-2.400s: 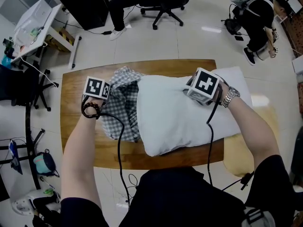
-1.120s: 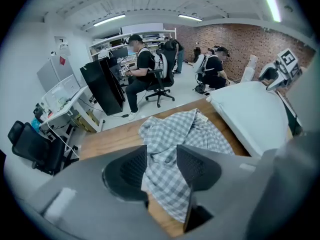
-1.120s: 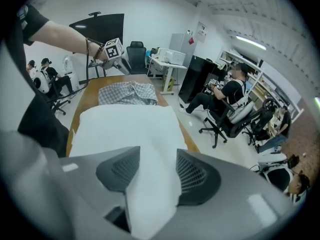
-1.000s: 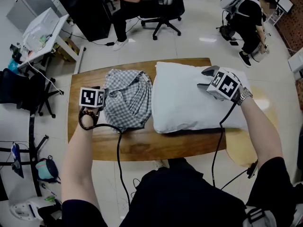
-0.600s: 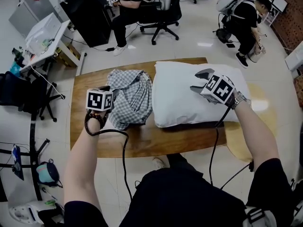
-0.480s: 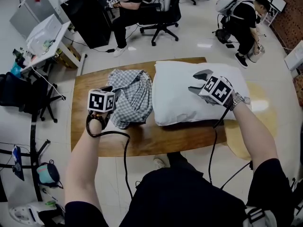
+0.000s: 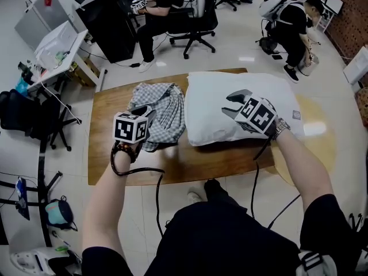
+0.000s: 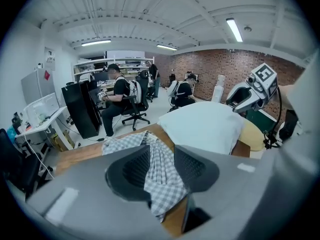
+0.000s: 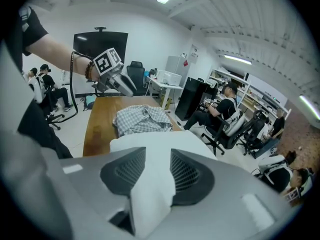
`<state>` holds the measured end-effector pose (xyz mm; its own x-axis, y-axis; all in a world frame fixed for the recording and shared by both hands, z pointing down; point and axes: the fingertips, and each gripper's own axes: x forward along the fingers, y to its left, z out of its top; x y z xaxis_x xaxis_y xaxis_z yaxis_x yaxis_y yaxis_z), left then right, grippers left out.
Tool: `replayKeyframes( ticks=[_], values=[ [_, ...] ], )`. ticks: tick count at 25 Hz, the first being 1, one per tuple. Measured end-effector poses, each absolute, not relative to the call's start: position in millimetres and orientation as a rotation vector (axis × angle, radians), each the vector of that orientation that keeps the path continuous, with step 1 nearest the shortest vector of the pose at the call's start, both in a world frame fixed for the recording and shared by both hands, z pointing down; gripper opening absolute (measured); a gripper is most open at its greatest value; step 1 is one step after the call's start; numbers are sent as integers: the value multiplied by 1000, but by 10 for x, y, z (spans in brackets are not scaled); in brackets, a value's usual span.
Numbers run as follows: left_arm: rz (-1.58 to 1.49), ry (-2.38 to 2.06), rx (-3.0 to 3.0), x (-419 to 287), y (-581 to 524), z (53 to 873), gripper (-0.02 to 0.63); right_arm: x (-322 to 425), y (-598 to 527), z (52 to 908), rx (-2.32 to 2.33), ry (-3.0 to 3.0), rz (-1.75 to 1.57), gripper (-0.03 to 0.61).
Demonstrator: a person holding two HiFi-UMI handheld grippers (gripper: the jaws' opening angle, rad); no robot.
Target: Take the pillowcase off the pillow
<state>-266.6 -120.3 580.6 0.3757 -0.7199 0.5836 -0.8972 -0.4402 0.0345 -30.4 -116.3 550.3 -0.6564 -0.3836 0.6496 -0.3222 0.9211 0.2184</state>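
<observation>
The pillowcase [image 7: 158, 115] in front of me is thin woven cloth in a grey and white check, matt, rumpled into soft folds. The pillow [image 7: 210, 114] is plain white cloth, matt and mostly smooth, with a few shallow creases. Both lie on my table [image 7: 109, 154], brown wood with a visible grain and a low varnished sheen. The floor [image 7: 230, 50] is pale glossy tile that mirrors the ceiling lights. The watch [image 7: 280, 129] on my right wrist is bright polished metal. The bracelet [image 7: 123, 153] on my left is dark, shiny beads. The brick wall [image 8: 220, 66] looks rough and matt.

Checked pillowcase [image 7: 159, 115] beside bare pillow [image 7: 218, 111] on table [image 7: 106, 154].
</observation>
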Motion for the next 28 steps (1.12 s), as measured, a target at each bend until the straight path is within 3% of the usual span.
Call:
replayKeyframes(
  ticks=[14, 28],
  values=[
    [534, -1326, 2491, -1988, -655, 5489, 124, -616, -658, 5300, 628, -2500, -123, 27],
    [373, -1340, 2693, -1563, -245, 5085, 26, -802, -329, 5112, 784, -2650, -136, 2]
  ],
)
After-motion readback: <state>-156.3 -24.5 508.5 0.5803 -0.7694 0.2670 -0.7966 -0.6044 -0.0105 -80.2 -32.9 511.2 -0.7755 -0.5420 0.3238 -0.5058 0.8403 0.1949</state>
